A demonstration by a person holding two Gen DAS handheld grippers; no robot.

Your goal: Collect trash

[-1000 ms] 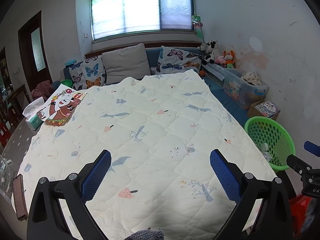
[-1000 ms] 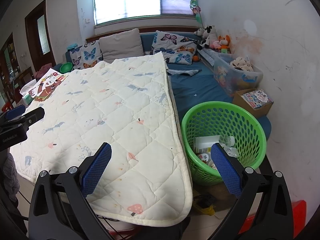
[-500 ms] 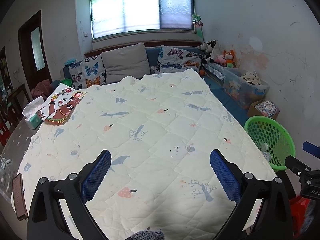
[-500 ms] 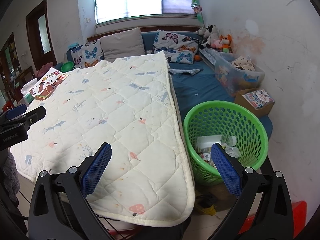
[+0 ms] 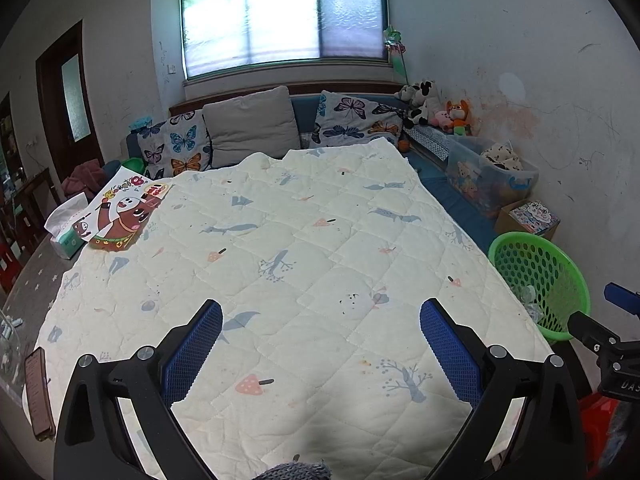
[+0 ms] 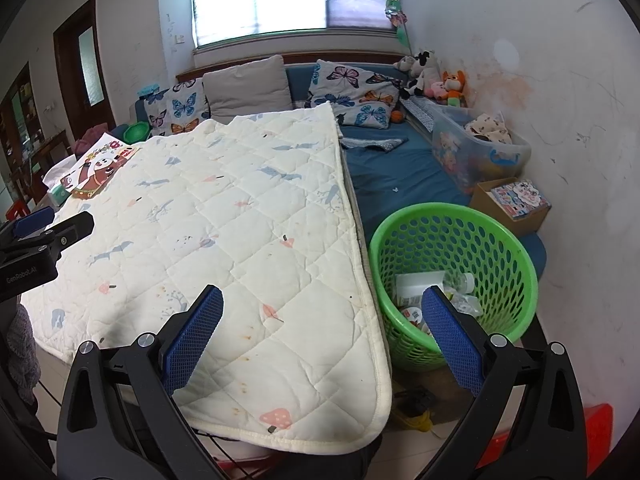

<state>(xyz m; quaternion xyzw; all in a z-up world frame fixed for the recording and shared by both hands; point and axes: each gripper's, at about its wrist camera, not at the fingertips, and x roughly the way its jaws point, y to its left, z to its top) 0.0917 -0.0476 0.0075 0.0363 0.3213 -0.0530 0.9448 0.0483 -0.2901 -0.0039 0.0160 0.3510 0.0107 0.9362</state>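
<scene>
The left gripper (image 5: 321, 330) and the right gripper (image 6: 322, 318) both gape wide, holding nothing, above the cream quilt (image 5: 288, 248). Just beyond the quilt's right edge stands the green basket (image 6: 496, 236), with collected trash (image 6: 420, 286) lying at its bottom.

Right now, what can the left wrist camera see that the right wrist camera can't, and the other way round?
Only the left wrist view shows the brown phone lying at the quilt's near left corner. Only the right wrist view looks down into the green basket, showing the trash inside, and the bare blue mattress beside the quilt. Both show the quilt, the cartoon picture book, the butterfly pillows and the stuffed toys. Both open grippers, left and right, hold nothing.
</scene>
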